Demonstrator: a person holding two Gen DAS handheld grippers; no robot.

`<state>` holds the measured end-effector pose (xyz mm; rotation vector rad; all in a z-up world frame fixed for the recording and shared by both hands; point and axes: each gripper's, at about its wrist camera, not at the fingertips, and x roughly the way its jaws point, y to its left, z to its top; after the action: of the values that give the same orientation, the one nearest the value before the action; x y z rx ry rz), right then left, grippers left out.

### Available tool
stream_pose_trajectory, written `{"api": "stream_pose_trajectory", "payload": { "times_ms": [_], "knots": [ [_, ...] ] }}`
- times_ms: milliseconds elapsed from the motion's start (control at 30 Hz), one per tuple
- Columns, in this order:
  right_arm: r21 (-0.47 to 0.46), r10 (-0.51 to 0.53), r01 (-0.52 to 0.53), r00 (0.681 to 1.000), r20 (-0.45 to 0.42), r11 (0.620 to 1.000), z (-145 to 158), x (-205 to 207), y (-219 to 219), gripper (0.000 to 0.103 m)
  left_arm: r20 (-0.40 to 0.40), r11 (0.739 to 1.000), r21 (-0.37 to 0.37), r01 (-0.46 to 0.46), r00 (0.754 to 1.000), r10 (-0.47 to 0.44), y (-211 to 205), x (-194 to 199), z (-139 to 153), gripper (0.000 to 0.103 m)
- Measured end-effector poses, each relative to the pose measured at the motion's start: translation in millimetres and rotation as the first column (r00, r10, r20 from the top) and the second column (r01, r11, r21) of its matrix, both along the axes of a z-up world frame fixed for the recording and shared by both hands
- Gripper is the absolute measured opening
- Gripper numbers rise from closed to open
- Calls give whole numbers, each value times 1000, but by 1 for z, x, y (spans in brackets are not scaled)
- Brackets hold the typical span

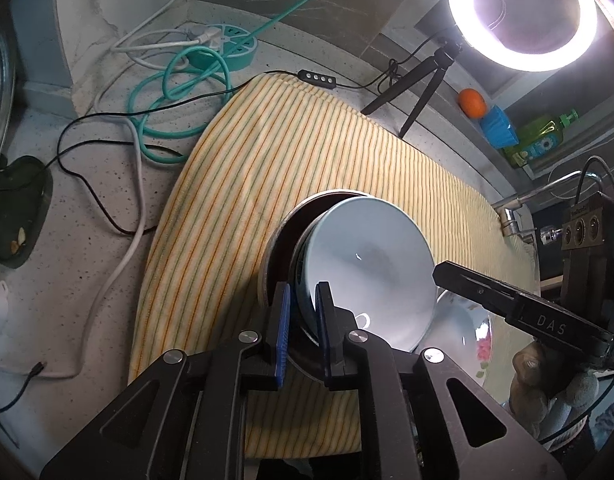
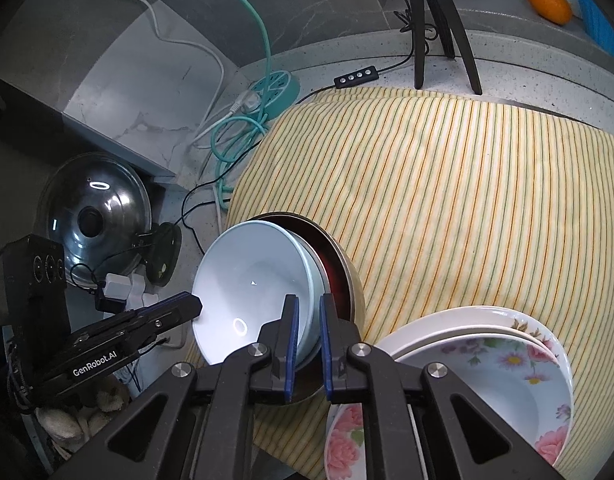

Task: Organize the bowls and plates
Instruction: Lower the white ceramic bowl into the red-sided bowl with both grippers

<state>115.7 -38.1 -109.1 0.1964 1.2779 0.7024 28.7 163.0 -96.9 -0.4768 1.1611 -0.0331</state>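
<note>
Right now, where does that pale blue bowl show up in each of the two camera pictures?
Left wrist view: the pale blue bowl sits low and right of centre, tilted, its rim between the left gripper pads.
Right wrist view: the bowl sits low and left of centre, its rim between the right gripper pads.
Shared landmark: the yellow striped cloth beneath it.
</note>
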Motion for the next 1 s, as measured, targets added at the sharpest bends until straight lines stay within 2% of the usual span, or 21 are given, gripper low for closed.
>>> {"api": "stream_pose_trajectory", "payload": {
  "times_ms": [200, 300, 533, 767, 933, 1000],
  "knots": [
    [45, -54, 54, 999, -5, 997, 4, 1, -20, 12, 64, 1000, 15, -25, 998, 24, 11, -14, 15, 11],
    [41, -73, 73, 997, 1, 996, 4, 1, -28, 12, 79, 998, 39, -48, 996, 45, 17, -21, 13, 11],
    [34, -91, 91, 996, -25, 995, -4, 2, -35, 12, 29, 999, 1, -36, 999, 36, 23, -20, -9, 11],
    [17, -103, 103, 994, -39, 995, -8, 1, -28, 12, 27, 999, -38, 0, 1000, 1, 18, -13, -12, 11],
    [-21, -105, 104, 993, -55, 994, -18, 1, -20, 12, 8, 999, -41, 18, 1000, -18, 16, -9, -19, 11],
    [-26, -100, 99, 993, -62, 995, -23, 2, -18, 12, -2, 1000, -15, 20, 1000, -20, 13, -8, -22, 11]
  ]
}}
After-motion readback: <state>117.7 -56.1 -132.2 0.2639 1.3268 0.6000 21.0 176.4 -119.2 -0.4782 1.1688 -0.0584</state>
